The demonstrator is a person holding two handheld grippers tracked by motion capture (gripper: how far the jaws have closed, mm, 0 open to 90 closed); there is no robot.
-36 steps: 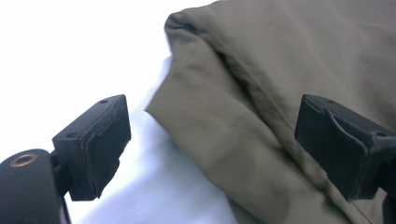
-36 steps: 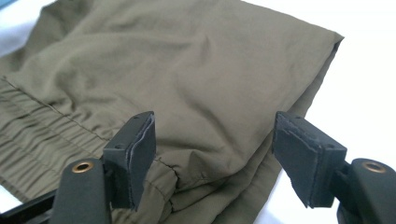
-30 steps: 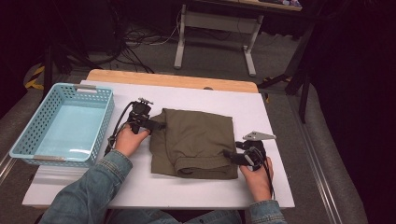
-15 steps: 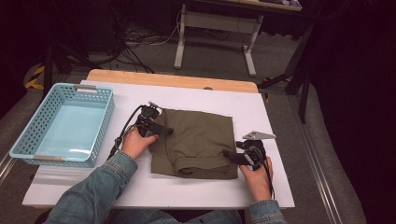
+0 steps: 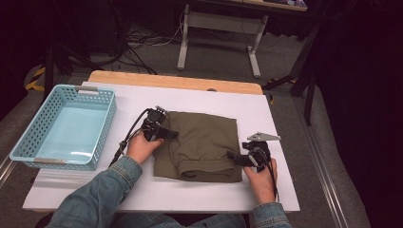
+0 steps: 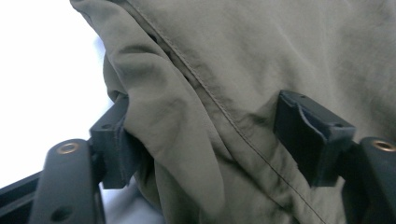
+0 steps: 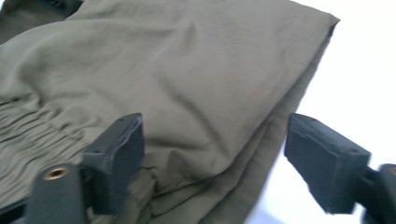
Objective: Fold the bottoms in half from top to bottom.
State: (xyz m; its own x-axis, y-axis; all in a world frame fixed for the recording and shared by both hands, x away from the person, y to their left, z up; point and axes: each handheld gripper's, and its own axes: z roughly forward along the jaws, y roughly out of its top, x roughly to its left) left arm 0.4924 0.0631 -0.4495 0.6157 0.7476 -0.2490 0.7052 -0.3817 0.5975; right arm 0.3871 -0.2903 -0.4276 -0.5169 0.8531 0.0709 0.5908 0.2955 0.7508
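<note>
Light falls from above onto the white-topped desk (image 5: 199,190), which is bright and even, while the room behind sinks into near black. The high view is soft and slightly grainy, with faint shadows under the folded olive-green cloth (image 5: 202,145). In both gripper views the white surface blows out to glare, the cloth is sharp mid-frame, and the near black jaws blur.

I count one folded olive garment (image 5: 202,145), one blue basket (image 5: 28,147), and my two tools: left tool (image 5: 172,134), right tool (image 5: 233,156).
</note>
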